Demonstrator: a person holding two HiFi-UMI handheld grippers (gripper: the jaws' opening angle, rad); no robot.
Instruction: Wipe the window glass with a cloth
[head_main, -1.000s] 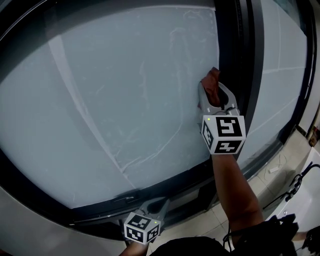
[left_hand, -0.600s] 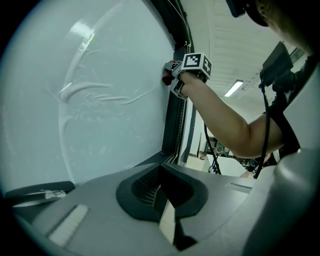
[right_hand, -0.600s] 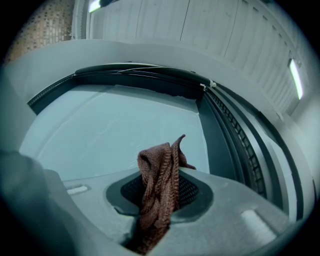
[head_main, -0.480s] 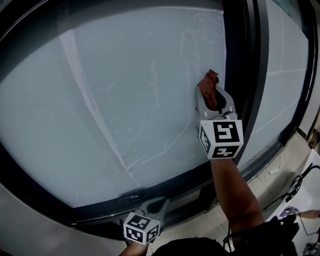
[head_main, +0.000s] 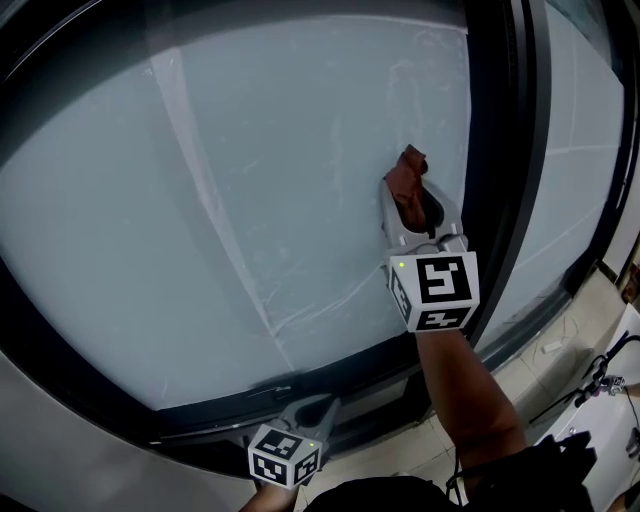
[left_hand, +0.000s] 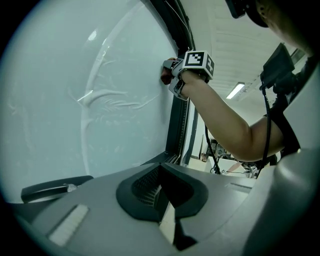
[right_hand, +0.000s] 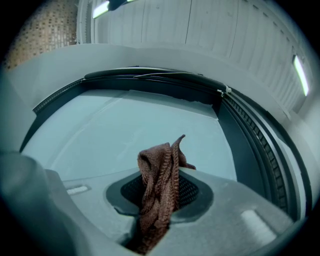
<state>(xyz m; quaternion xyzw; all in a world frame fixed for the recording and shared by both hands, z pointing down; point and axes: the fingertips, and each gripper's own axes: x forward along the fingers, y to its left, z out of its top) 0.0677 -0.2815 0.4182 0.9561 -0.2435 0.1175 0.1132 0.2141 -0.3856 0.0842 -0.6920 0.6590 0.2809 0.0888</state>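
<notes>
The frosted window glass (head_main: 250, 200) fills most of the head view, with thin smear lines across it. My right gripper (head_main: 408, 200) is raised against the glass near its dark right frame, shut on a brown knitted cloth (head_main: 406, 178). The cloth (right_hand: 160, 185) sticks up from between the jaws in the right gripper view, with the glass (right_hand: 115, 135) beyond it. From the left gripper view, the right gripper (left_hand: 172, 75) presses the cloth (left_hand: 165, 77) onto the pane. My left gripper (head_main: 305, 412) hangs low by the bottom frame, jaws together and empty.
A dark vertical window frame (head_main: 505, 170) runs just right of the cloth, with another pane (head_main: 585, 130) beyond it. The dark bottom frame (head_main: 230, 400) curves below the glass. Tiled floor with cables (head_main: 600, 375) shows at the lower right.
My right gripper and the cloth have slid a little up and to the left across the glass. The left gripper has stayed put.
</notes>
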